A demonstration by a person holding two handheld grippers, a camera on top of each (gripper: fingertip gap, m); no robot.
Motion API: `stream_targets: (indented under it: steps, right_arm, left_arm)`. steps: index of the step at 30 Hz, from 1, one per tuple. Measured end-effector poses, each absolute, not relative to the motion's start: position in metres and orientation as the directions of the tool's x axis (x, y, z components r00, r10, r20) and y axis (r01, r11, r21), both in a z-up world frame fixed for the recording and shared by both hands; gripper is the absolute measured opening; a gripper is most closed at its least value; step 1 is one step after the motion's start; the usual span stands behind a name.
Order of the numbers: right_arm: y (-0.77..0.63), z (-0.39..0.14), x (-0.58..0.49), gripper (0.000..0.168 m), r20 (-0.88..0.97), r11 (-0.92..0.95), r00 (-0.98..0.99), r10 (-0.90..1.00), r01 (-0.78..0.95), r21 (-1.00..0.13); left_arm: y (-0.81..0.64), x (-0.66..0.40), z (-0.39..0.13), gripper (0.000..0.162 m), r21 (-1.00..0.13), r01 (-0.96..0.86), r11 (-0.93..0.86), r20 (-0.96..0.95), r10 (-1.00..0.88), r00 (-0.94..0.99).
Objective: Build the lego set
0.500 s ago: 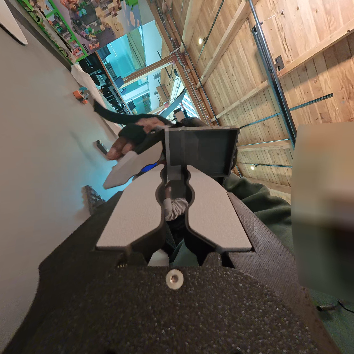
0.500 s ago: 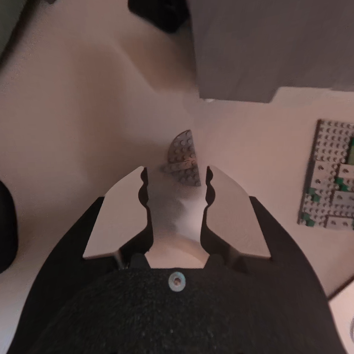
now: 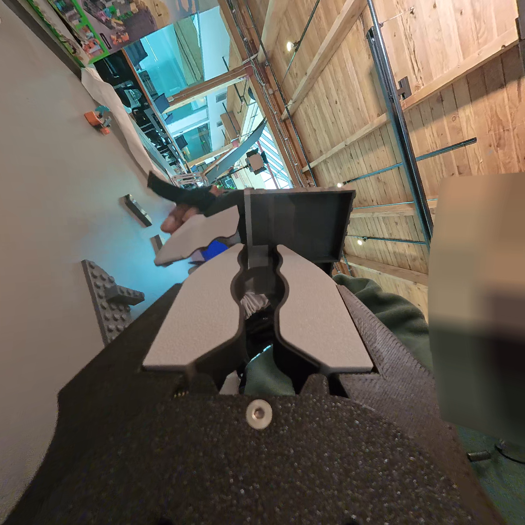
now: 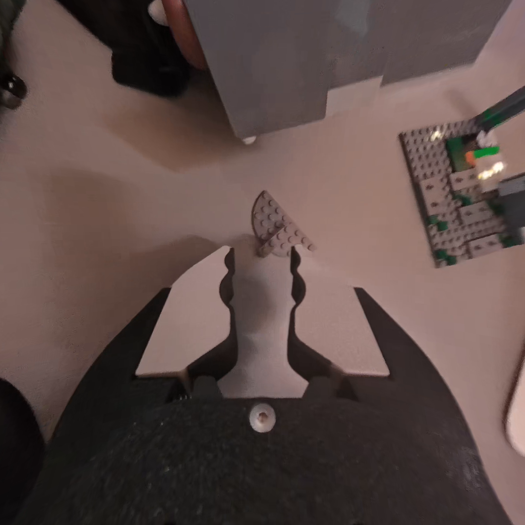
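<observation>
- We count two grippers. Our left gripper (image 3: 258,257) has its jaws pinching the thin edge of one dark grey open box (image 3: 298,224), which it holds up in the air, tilted against the wooden ceiling (image 3: 426,85).
- Our right gripper (image 4: 261,250) has its jaws spread, with nothing between them, above the pale table (image 4: 113,199).
- We see one grey half-round lego plate (image 4: 277,227) lying flat on the table just in front of the right fingertips; one fingertip overlaps its edge in the picture, but we cannot tell if it touches.
- We see one square grey lego baseplate (image 4: 431,184) with green and grey bricks on it, well apart to the right.
- In the left wrist view there is one dark studded plate (image 3: 108,295) on the table and one small orange figure (image 3: 96,122) farther away.
- Compared with half a second ago, the half-round plate now appears turned in the right wrist view, and more of the baseplate is visible. The right jaws stay spread; the left jaws keep their grip on the box.
</observation>
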State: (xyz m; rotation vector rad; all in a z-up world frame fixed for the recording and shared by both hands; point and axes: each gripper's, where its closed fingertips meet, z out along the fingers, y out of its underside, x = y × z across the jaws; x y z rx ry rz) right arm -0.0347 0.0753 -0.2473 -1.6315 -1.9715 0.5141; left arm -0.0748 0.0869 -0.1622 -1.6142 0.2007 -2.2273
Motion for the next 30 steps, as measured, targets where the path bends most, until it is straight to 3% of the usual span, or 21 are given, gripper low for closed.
stream_targets:
  steps: [8,10,12,17,20,23,27,30]
  right_arm:
    - [0.088,-0.263,-0.047,0.053,0.092,0.483,-0.515,0.853,0.709,-0.515]
    - [0.087,-0.269,-0.046,0.051,0.064,0.513,-0.559,0.827,0.701,-0.496]
    - [0.086,-0.272,-0.047,0.037,0.06,0.506,-0.557,0.828,0.697,-0.508]
    - [0.087,-0.272,-0.045,0.032,0.065,0.302,-0.319,0.946,0.784,-0.542]
    - [0.086,-0.272,-0.029,0.032,0.025,-0.014,0.03,0.999,0.868,-0.496]
    - [0.068,-0.268,-0.024,0.032,-0.085,-0.329,0.334,0.939,0.794,-0.511]
    - [0.062,-0.262,-0.027,0.039,-0.027,-0.32,0.394,0.919,0.704,-0.634]
    - [0.055,-0.232,-0.029,0.048,-0.021,-0.224,0.321,0.947,0.609,-0.761]
  left_arm:
    - [0.086,-0.078,-0.162,0.016,-0.335,0.226,-0.915,0.877,-0.39,-0.279]
    - [0.087,-0.079,-0.164,0.016,-0.331,0.23,-0.915,0.88,-0.387,-0.277]
    - [0.089,-0.079,-0.165,0.016,-0.321,0.23,-0.919,0.884,-0.378,-0.275]
    - [0.088,-0.077,-0.167,0.016,-0.307,0.216,-0.927,0.89,-0.36,-0.279]
    - [0.086,-0.076,-0.168,0.016,-0.298,0.207,-0.932,0.893,-0.349,-0.283]
    - [0.083,-0.073,-0.165,0.016,-0.298,0.193,-0.935,0.892,-0.345,-0.291]
    - [0.076,-0.065,-0.166,0.016,-0.299,0.153,-0.942,0.896,-0.332,-0.296]
    - [0.068,-0.058,-0.169,0.015,-0.277,0.093,-0.956,0.904,-0.292,-0.312]
